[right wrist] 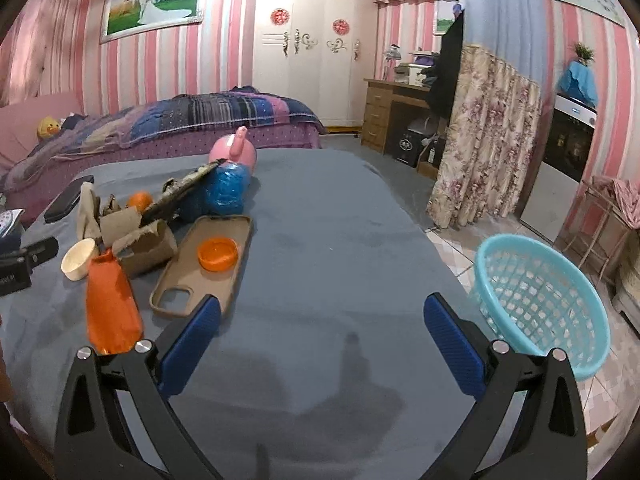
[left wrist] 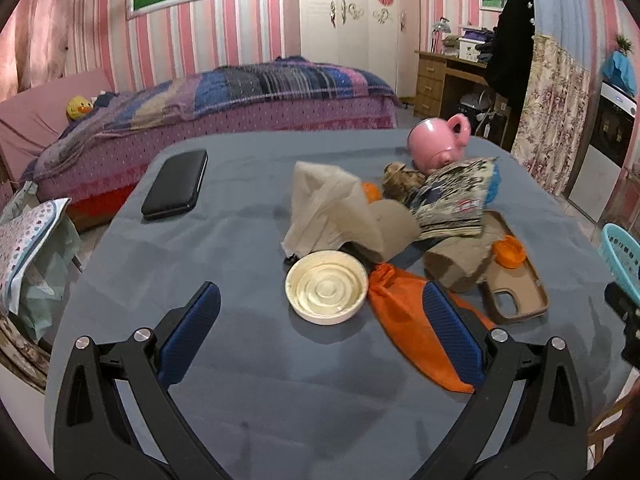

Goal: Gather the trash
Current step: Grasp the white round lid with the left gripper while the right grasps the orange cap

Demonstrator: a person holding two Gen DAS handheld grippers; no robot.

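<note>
Both grippers hang over the blue table (right wrist: pixel 320 216) with fingers spread wide, nothing between them. The left gripper (left wrist: pixel 320 312) faces a cream lid (left wrist: pixel 327 293), with an orange bag (left wrist: pixel 404 320) beside it amid torn cardboard (left wrist: pixel 396 228). The right gripper (right wrist: pixel 320 320) faces bare cloth; the turquoise basket (right wrist: pixel 540 292) stands just off the table's right edge

Bedroom. Pink-and-white striped walls (right wrist: pixel 224 60); framed landscape picture (right wrist: pixel 152 6); white wardrobe (right wrist: pixel 316 48); bed (left wrist: pixel 224 120) under patchwork quilt; wooden desk (right wrist: pixel 390 114) with drawers; floral curtain (right wrist: pixel 486 140); pale tiled floor (right wrist: pixel 456 248); blue-grey covered table (right wrist: pixel 332 248) in foreground.
</note>
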